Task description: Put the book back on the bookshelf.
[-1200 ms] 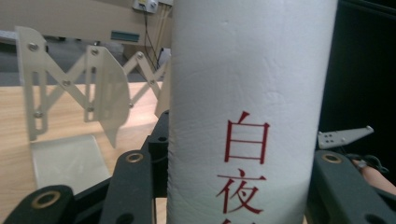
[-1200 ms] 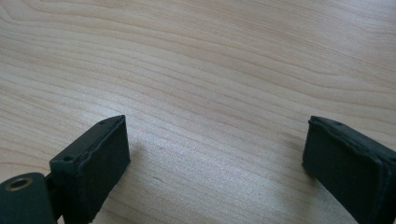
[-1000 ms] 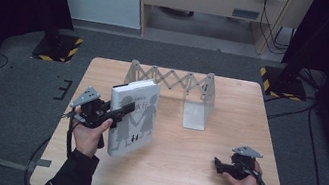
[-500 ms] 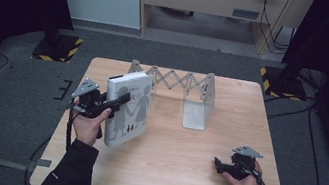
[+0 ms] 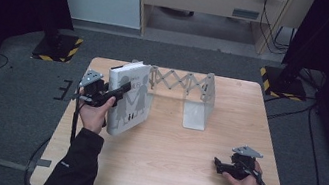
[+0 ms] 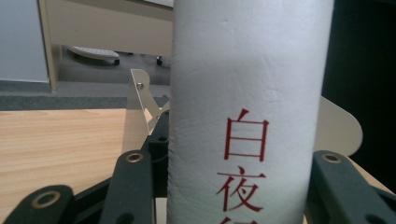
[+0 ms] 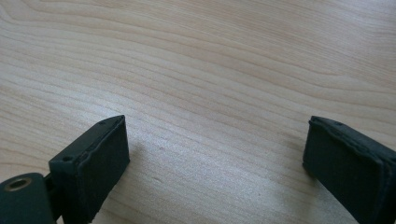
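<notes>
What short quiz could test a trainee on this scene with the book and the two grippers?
1. True or false: the right gripper holds the book.
2. What lies between the left gripper's jaws? A) the spine of the book B) a cable C) nothing
3. Fill in: the metal expanding bookend rack stands on the ____.

Key: 1 false; 2 A; 3 table.

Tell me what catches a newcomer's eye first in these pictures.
The white book, stood nearly upright at the table's left and clamped in the left gripper, its spine with red characters large in the left gripper view. Behind it stands the expanding metal book rack; the right gripper rests open near the right front.
</notes>
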`<action>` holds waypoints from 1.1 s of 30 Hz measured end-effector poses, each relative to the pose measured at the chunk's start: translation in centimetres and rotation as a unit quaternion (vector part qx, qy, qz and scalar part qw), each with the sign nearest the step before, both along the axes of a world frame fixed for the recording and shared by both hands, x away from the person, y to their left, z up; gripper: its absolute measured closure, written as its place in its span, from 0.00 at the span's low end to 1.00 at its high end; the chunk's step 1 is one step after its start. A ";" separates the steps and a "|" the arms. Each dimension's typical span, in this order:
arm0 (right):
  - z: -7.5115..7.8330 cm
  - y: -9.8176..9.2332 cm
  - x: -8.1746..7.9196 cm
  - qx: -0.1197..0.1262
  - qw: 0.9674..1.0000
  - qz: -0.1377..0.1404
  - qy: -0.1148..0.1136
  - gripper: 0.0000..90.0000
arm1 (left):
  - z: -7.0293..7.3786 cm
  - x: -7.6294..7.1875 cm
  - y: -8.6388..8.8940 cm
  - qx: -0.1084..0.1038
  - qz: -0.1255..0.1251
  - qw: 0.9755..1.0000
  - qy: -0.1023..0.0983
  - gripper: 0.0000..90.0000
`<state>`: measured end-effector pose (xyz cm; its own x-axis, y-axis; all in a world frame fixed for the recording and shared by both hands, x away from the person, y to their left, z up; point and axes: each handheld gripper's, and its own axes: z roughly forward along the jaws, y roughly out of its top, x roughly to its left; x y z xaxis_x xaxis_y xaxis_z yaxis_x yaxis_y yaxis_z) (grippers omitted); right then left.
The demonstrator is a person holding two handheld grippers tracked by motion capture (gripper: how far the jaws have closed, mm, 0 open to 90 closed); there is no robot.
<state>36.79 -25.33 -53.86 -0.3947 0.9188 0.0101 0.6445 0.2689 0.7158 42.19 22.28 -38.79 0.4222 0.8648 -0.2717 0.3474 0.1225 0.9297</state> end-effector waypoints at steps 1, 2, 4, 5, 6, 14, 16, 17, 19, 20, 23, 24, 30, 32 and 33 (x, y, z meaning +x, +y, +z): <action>0.0 0.0 0.0 0.000 1.000 0.000 0.000 0.08 | -0.1 0.2 -0.1 0.000 0.002 1.000 -0.001 0.58; 0.0 0.0 0.0 0.000 1.000 0.000 0.000 0.08 | -0.2 0.4 -0.1 -0.002 0.005 1.000 -0.002 0.58; 0.0 0.0 0.0 0.000 1.000 0.000 0.000 0.08 | -0.4 0.8 -0.2 -0.004 0.007 1.000 0.001 0.58; 0.0 0.0 0.0 0.000 1.000 0.000 0.000 0.08 | -0.4 1.1 -0.3 -0.004 0.008 1.000 0.002 0.58; 0.0 0.0 0.0 0.000 1.000 0.000 0.000 0.08 | -0.5 1.3 -0.4 -0.002 0.010 1.000 0.002 0.58; 0.0 0.0 0.0 -0.001 1.000 0.000 0.000 0.08 | -1.4 2.9 -1.3 -0.003 0.026 1.000 0.003 0.58; 0.0 0.0 0.0 0.000 1.000 -0.001 0.000 0.08 | -1.6 3.2 -1.5 0.003 0.030 1.000 0.001 0.58; 0.0 0.0 0.0 -0.001 1.000 0.000 0.000 0.08 | -1.6 3.4 -1.5 0.003 0.033 0.999 -0.001 0.58; 0.0 0.0 0.0 0.000 1.000 0.000 0.000 0.08 | -1.8 3.7 -1.6 0.004 0.036 0.999 0.000 0.58; 0.0 0.0 0.0 0.000 1.000 0.000 0.000 0.08 | -1.9 3.8 -1.6 0.002 0.039 0.999 -0.001 0.58; 0.0 0.0 0.0 0.000 1.000 0.000 0.000 0.08 | -2.2 4.0 -1.7 0.001 0.042 0.999 -0.001 0.58; 0.0 0.0 0.0 0.000 1.000 0.000 0.000 0.08 | -2.3 4.1 -1.8 0.004 0.041 0.999 -0.002 0.58; 0.0 0.0 0.0 -0.001 1.000 0.000 0.000 0.08 | -2.7 4.3 -2.5 0.011 0.042 0.999 -0.005 0.58; 0.0 0.0 0.0 0.000 1.000 -0.001 0.000 0.08 | -2.9 4.2 -2.7 0.014 0.040 0.999 -0.011 0.58; 0.0 0.0 0.0 0.000 1.000 0.000 0.000 0.08 | -2.9 4.1 -2.7 0.017 0.037 0.999 -0.012 0.58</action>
<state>36.82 -25.31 -53.86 -0.3942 0.9190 0.0098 0.6448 0.2689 0.7155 46.29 19.55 -41.66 0.3629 0.9026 -0.2318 0.3167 0.1145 0.9416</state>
